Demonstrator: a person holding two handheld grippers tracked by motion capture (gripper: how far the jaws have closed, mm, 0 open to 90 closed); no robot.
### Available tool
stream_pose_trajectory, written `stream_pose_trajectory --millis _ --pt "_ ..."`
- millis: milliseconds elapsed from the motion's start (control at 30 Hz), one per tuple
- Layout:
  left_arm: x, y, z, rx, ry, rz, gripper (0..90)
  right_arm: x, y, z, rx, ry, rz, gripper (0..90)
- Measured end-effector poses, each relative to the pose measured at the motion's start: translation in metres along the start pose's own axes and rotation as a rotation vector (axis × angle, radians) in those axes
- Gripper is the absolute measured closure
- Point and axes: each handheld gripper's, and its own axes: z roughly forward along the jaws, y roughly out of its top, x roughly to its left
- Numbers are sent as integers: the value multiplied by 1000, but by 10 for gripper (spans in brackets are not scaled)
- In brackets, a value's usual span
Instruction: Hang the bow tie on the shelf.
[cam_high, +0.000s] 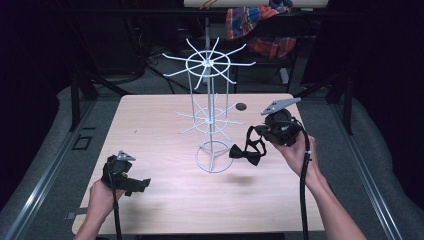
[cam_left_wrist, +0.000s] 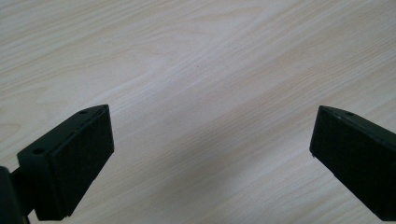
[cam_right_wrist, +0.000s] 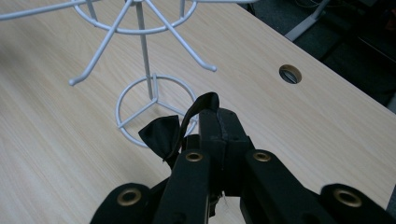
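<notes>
A light wooden table (cam_high: 165, 195) carries a white wire rack (cam_high: 210, 100) at its centre, with two tiers of hooked arms and a ring base. At about four o'clock from the rack's base, the right gripper (cam_high: 250, 134) is raised above the table, and a black bow tie (cam_high: 246, 153) dangles from it by its strap. At eight o'clock, near the table's front edge, the left gripper (cam_high: 142, 184) hovers low, pointing toward three o'clock.
</notes>
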Motion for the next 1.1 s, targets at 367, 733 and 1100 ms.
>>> stream_pose_trajectory --millis 367,733,1100 --pt "-1 0 1 3 -3 -2 0 -2 17 -4 -42 -2 -10 900" --pt "-1 1 3 14 -6 15 0 -7 28 7 -36 12 -38 900" --pt "-2 1 3 16 -11 20 0 -12 35 20 -27 16 -34 900"
